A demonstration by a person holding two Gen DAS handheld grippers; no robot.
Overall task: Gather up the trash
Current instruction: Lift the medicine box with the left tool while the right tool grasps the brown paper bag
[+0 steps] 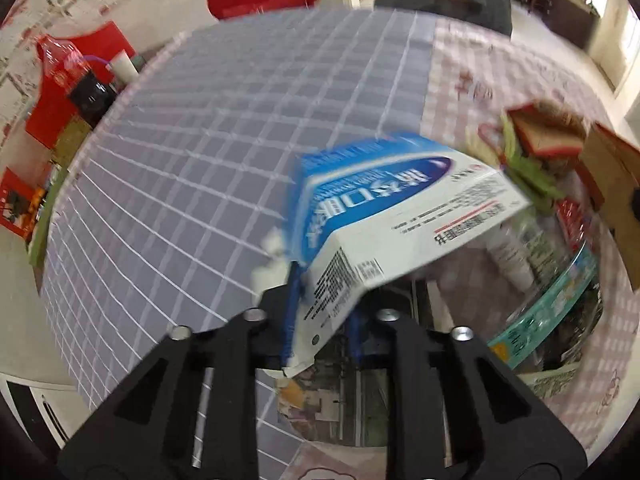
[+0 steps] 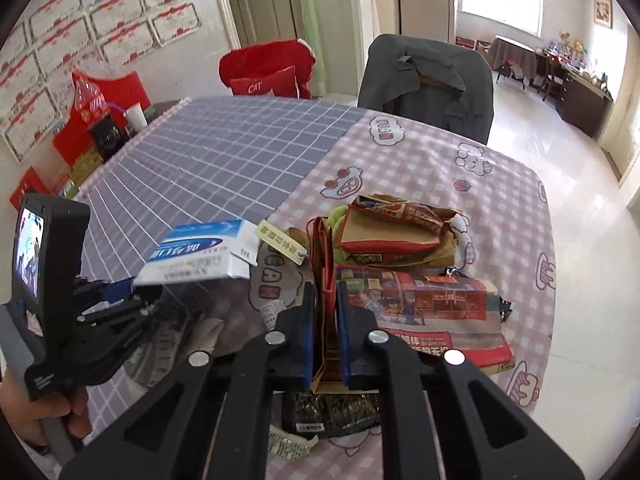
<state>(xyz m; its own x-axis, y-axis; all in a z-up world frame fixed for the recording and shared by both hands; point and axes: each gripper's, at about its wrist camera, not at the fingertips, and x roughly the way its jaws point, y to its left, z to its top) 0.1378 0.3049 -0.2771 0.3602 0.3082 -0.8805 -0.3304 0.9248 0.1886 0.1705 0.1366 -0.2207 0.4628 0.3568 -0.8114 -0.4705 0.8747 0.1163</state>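
Observation:
My left gripper (image 1: 322, 314) is shut on the lower corner of a blue-and-white carton (image 1: 384, 216), which tilts up over the grey checked cloth. The right wrist view shows the same left gripper (image 2: 120, 292) at the left, with the carton (image 2: 200, 252) and a hand (image 2: 24, 408) on the handle. My right gripper (image 2: 325, 316) is shut on the upright edge of a red-and-brown paper bag (image 2: 323, 264). Behind it lies a heap of red and brown wrappers (image 2: 400, 228), and a red printed panel (image 2: 432, 304) lies to the right.
A clear glass bowl (image 1: 560, 292) holding wrappers sits right of the carton. A dark wrapper (image 2: 332, 412) lies under my right gripper. The table (image 2: 224, 152) has grey checked and pink checked cloths. A red chair (image 2: 272, 72) and a grey chair (image 2: 428, 80) stand behind it.

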